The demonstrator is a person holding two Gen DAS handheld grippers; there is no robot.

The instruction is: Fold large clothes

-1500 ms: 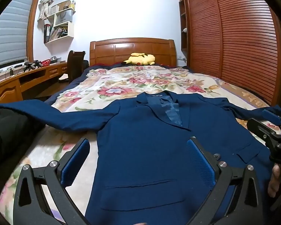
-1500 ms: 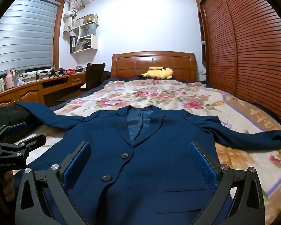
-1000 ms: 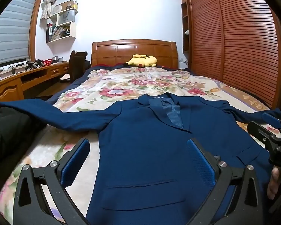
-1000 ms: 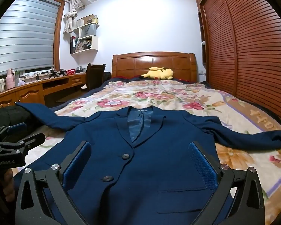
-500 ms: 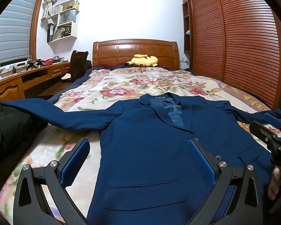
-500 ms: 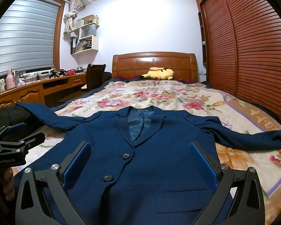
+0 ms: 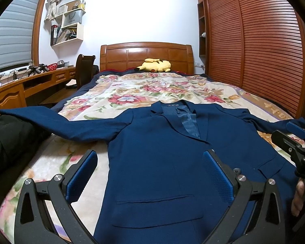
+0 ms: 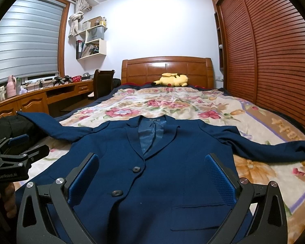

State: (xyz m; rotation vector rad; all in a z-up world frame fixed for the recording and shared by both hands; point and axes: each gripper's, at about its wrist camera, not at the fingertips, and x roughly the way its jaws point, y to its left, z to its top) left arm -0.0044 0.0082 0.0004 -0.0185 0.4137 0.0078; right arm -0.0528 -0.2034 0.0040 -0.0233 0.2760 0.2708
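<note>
Navy blazer laid out flat on the bed, front up, sleeves spread out

Both claws are held spread wide over the hem end, nothing pinched: left claw toward its left half, right claw near the buttons.

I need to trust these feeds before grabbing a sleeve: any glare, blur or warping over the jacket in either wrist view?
Left wrist view: the jacket is sharp and evenly lit, no glare; fisheye bends the wardrobe doors and darkens the corners. Right wrist view: equally sharp, both buttons crisp; the blind and ceiling curve at the edges, and the bedspread shows no harsh shadows.
</note>
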